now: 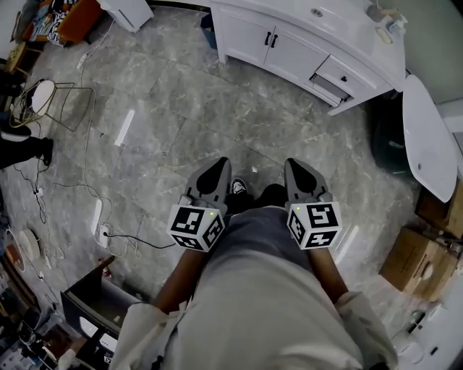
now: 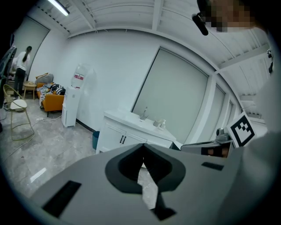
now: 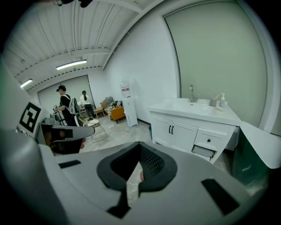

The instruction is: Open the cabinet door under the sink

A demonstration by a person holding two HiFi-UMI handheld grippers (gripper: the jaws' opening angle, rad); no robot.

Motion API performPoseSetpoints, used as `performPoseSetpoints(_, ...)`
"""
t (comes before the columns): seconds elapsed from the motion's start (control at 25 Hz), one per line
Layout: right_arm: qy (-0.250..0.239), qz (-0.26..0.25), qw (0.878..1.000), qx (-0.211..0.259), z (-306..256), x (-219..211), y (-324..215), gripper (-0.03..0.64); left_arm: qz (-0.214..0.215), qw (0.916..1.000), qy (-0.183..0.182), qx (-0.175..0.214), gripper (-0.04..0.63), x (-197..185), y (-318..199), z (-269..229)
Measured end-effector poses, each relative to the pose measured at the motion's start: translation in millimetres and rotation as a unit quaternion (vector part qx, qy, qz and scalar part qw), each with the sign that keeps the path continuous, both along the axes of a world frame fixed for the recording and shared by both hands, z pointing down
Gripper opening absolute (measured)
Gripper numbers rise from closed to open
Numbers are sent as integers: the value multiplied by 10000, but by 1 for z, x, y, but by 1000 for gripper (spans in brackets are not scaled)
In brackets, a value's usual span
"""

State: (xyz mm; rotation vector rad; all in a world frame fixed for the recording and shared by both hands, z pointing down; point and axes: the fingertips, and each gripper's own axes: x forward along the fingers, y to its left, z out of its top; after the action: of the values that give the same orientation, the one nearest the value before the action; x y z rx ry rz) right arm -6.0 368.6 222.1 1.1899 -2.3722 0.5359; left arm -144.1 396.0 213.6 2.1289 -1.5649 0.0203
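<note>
Two grippers are in view, and both are closed and empty. The left gripper [image 1: 219, 166] and the right gripper [image 1: 296, 165] sit side by side in the lower middle of the head view, close in front of the body. In each gripper view the jaws meet at the tips with nothing between them. We read this as a carrying posture and not as a reach.

The cabinet doors [image 1: 266, 43] stand at the upper middle of the head view, in the white vanity [image 1: 362, 50] below the sink [image 1: 316, 12]. They look shut, with two black handles [image 1: 270, 38] just beside each other at the centre seam. A wide stretch of bare floor [image 1: 181, 108] separates them from both grippers, so no contact is possible yet. To the right of the doors, a drawer [image 1: 329, 85] appears slightly pulled out. We judge that one gripper must open before it can take a handle.
</note>
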Motion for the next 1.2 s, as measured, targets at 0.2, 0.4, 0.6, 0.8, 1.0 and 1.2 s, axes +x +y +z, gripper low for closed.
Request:
performPoseSetpoints(0.2,29,-101,9999,16,1,-13,-9,9,8,10000,-10,-11,0,-9,-12,2)
performPoseSetpoints(0.4,80,67,9999,138,4,-14,-34,9,-7,10000,-57,53,0,-13,-31,1)
performPoseSetpoints(0.6,11,75,9998,165,3,-19,-67,9,25,9998,-182,10,0,-16,-59,2)
performPoseSetpoints(0.8,-47,43,9999,131,5,-23,-107,11,22,9997,-242,-67,0,-20,-99,4)
performPoseSetpoints(1.0,-137,91,9999,11,12,-26,-152,11,74,9992,-373,-119,0,-20,-146,8)
performPoseSetpoints(1.2,-178,48,9998,-65,14,-31,-200,11,185,9987,-431,-214,0,-16,-194,13)
